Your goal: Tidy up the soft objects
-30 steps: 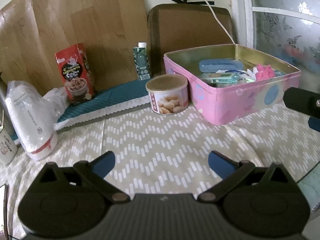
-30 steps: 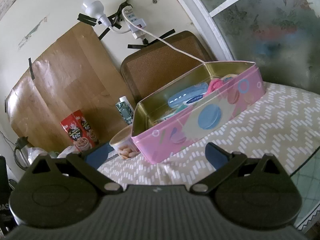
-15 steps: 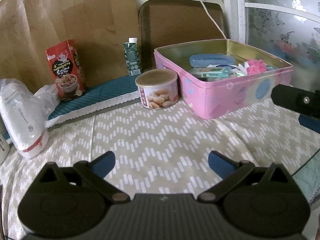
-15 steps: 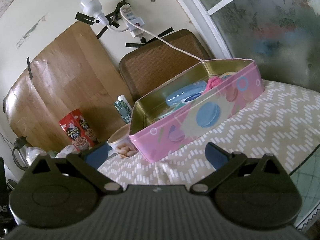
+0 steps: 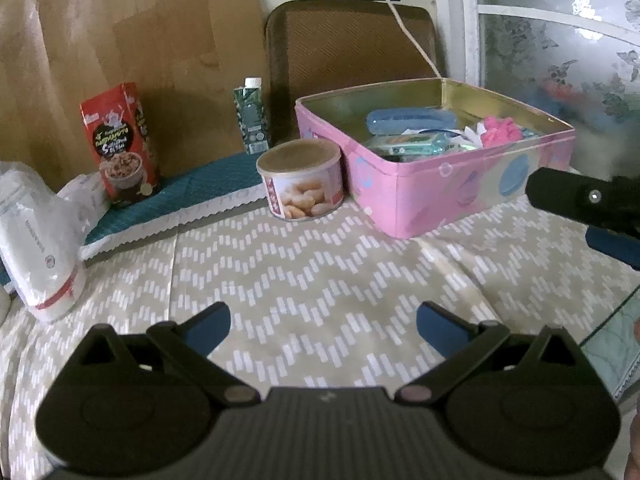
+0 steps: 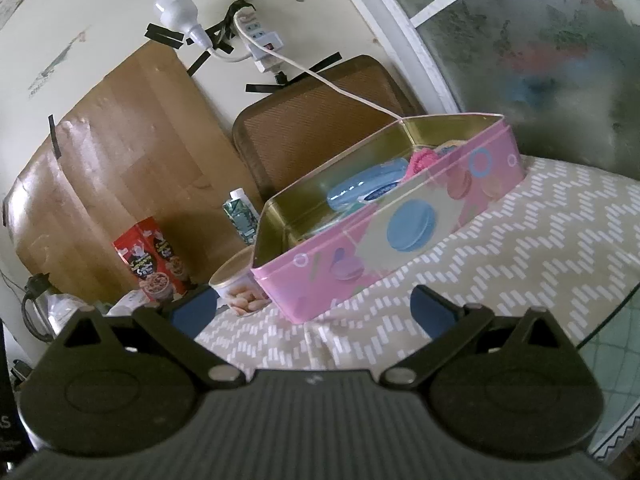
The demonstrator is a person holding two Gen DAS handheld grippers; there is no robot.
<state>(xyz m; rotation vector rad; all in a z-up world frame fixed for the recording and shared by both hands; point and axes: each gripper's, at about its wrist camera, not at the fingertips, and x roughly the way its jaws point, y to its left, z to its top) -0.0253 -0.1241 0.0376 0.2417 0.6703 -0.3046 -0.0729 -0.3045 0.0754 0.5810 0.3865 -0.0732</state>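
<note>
A pink tin box (image 5: 448, 196) stands at the back right of the table; it also shows in the right wrist view (image 6: 360, 264). Inside lie a blue pouch (image 5: 412, 120), a green wipes pack (image 5: 408, 145) and a pink fluffy thing (image 5: 500, 130). My left gripper (image 5: 323, 326) is open and empty, low over the patterned cloth in front of the box. My right gripper (image 6: 314, 308) is open and empty, tilted, near the box's front corner; its finger shows at the right edge of the left wrist view (image 5: 580, 200).
A peanut can (image 5: 302, 184) stands left of the box. A red snack bag (image 5: 120, 144) and a green carton (image 5: 252, 118) stand on a teal mat (image 5: 192, 196). A white plastic bag (image 5: 36, 236) lies at the left. The table edge (image 6: 608, 316) runs at the right.
The left gripper's view has shifted a little back and to the right and back again; the right gripper has tilted slightly. Both stay open and empty. Nothing on the table moved.
</note>
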